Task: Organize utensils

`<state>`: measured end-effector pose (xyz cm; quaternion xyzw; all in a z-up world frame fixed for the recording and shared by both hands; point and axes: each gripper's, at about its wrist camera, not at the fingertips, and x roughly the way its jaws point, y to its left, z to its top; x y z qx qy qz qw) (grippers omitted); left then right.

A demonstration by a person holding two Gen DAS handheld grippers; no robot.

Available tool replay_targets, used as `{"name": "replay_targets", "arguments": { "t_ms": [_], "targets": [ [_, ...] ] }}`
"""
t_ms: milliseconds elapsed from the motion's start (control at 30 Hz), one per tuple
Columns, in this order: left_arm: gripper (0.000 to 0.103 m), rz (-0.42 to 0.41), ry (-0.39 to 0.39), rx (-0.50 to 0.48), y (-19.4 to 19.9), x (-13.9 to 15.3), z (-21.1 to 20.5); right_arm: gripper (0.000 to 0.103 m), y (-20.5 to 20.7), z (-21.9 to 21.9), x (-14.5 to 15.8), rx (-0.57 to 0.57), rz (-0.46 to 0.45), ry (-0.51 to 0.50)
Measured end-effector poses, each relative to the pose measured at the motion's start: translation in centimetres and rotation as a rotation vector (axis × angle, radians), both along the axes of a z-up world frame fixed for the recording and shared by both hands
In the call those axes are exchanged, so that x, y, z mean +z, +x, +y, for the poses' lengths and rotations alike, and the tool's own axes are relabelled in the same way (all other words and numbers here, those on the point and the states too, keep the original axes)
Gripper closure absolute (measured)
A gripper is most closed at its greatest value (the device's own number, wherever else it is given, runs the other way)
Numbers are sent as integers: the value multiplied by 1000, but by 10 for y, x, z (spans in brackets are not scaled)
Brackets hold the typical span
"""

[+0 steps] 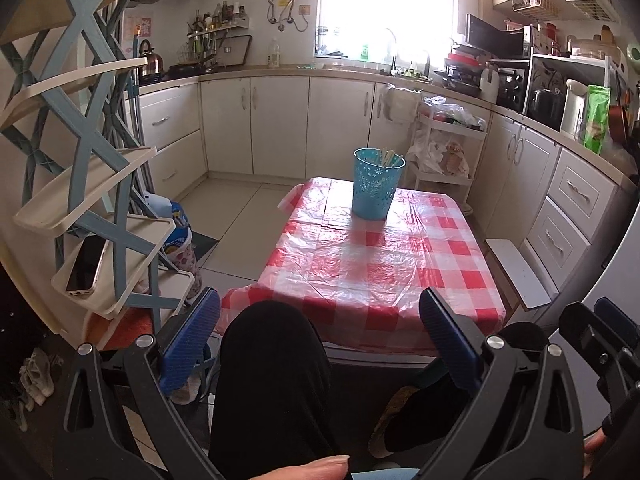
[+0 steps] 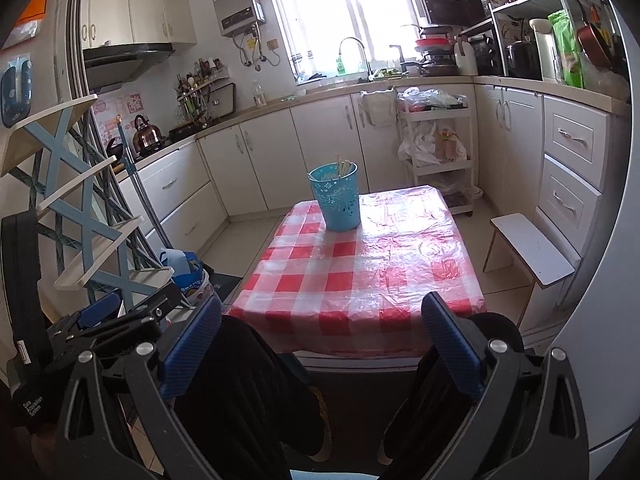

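Now both grippers are held low in front of the table (image 1: 360, 272), above the knees of a seated person in black trousers (image 1: 272, 380). The left gripper (image 1: 320, 340) has its two blue fingers (image 1: 192, 344) spread wide apart, and nothing is between them. The right gripper (image 2: 320, 344) is also wide open and empty; its blue fingers (image 2: 452, 352) frame the near edge of the table.

The table carries a red and white checked cloth (image 2: 352, 276) with a shiny plastic surface. On the far part of it stands a blue cup (image 1: 378, 184), upright, with small cut-out flower patterns in its wall. Several pale chopsticks (image 1: 387, 157) stand inside the cup and lean against its rim; their tips come out a little above the edge. Apart from the cup, the cloth is bare. Both grippers are well apart from the cup.

To the left of the table stands a rack (image 1: 88, 184) with blue crossed bars and cream shelves, and a phone (image 1: 86, 264) lies on one of the lower shelves. A small white stool (image 2: 528, 252) is beside the right edge of the table, near the drawers. Behind the table, white cabinets (image 1: 276, 124) run along the wall under a bright window (image 1: 384, 4), and a white trolley (image 2: 436, 148) with bags stands against them.

At the bottom of the left wrist view, part of a thumb (image 1: 308, 468) is visible.
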<state>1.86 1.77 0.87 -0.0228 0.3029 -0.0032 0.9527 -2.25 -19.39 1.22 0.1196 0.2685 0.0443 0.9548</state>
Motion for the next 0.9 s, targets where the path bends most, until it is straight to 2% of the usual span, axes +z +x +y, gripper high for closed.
{"name": "replay_targets", "arguments": {
  "t_ms": [367, 900],
  "targets": [
    [7, -25, 3, -17, -16, 5, -3, 7, -19, -3, 7, -20, -40, -2],
    [7, -49, 14, -29, -26, 10, -9, 7, -26, -6, 7, -22, -44, 8]
  ]
}}
